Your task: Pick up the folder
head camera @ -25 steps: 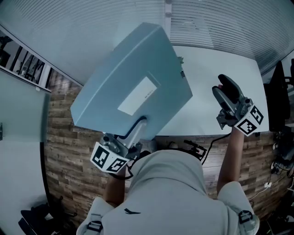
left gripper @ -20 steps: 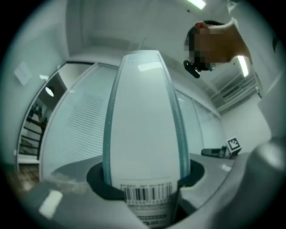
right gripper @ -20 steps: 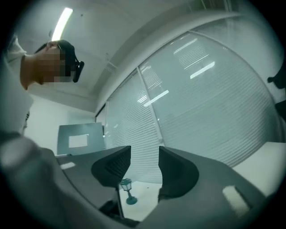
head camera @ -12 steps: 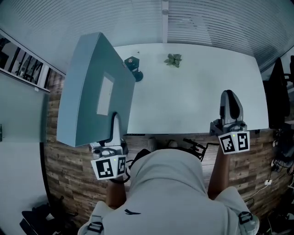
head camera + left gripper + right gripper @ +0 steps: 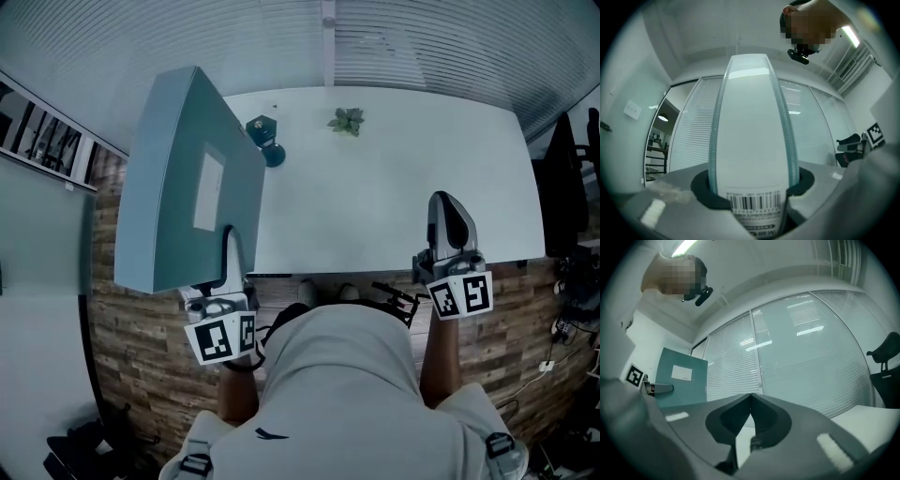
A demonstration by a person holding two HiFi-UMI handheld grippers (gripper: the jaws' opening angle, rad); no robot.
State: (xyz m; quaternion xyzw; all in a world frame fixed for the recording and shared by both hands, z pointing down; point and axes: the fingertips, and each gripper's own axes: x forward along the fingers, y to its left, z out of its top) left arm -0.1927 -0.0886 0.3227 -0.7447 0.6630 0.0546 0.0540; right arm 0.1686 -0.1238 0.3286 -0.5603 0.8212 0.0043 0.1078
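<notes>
Folder (image 5: pixel 178 187), tilted low across the table (image 5: pixel 375 206) a second ago, now stands upright at its left edge, pinched by the left gripper (image 5: pixel 230 251). Right gripper (image 5: pixel 448 217), jaws just closed together on nothing, hovers over the near edge. Open tabletop runs beyond to a small plant (image 5: pixel 346 120).

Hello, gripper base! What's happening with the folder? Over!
Left gripper clamped on folder, upright, off the table. Right gripper just closed, empty. Nothing in the way.

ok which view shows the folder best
The head view: the whole folder stands upright, label visible. The left gripper view shows it only edge-on between the jaws; the right gripper view shows it small, far left.
</notes>
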